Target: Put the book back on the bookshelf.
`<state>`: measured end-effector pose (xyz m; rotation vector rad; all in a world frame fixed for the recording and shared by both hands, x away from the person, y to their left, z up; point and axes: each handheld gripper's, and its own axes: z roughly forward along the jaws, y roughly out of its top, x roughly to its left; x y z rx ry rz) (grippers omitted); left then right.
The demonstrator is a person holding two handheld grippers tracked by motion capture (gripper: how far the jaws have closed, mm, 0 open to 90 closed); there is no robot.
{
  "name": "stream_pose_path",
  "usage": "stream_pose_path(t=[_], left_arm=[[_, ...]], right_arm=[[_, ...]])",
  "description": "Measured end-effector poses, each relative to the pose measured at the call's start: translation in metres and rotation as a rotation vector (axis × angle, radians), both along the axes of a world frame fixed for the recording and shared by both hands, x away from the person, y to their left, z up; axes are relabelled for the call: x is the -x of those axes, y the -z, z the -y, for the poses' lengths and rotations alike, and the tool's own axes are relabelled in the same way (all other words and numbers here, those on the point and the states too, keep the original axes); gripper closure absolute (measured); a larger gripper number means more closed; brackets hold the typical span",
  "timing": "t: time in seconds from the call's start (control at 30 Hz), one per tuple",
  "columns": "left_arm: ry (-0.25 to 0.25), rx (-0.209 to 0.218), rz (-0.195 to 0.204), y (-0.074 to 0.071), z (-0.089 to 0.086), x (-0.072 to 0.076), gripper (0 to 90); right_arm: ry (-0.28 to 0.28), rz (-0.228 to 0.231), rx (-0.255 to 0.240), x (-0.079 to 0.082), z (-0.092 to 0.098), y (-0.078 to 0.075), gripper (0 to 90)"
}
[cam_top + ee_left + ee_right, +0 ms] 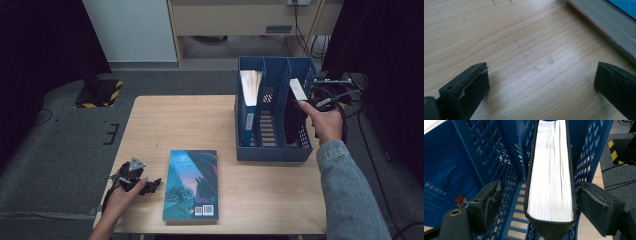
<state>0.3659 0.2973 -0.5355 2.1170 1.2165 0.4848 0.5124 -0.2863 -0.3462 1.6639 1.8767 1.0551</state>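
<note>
Right gripper sits at the blue file rack, jaws straddling a black-covered book standing in the rack's right-hand compartment. In the right gripper view the book's page edge faces the camera and runs up between the two pads. Right pad is right against the cover or a hair off it, can't tell which; left pad stands clearly off the book with a gap, so the grip is released, the book is between the jaws but not clamped. In the high view the same book leans tilted in that compartment with its white page edge up, right hand just beside the rack's right wall.

Rack's left compartment holds another book with a blue cover, upright, pages up. Middle compartment looks unoccupied from the high view.

Left gripper rests low on the bench near the front left corner, jaws spread wide with bare wood between the pads, holding nothing. Left hand wraps its body.

Third book, teal illustrated cover, lies flat on the bench just to the right of the left gripper, not touching it, barcode toward the front edge. Its page edge shows at top right of the left gripper view
</note>
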Motion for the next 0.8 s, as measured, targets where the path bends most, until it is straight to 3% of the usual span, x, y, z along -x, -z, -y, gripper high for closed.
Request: stream_pose_path(t=[0.13,0.4,0.8], left_arm=[[0.000,-0.001,-0.001,0.000,0.000,0.000,0.0],[0.001,0.001,-0.001,0.000,0.001,0.000,0.0],[0.002,-0.003,-0.003,0.000,0.002,0.000,0.0]], right_arm=[[0.001,-0.003,0.000,0.003,0.002,0.001,13.7],[0.017,-0.006,0.009,0.013,0.009,0.005,10.6],[-0.038,0.009,0.006,0.045,0.006,0.017,9.7]])
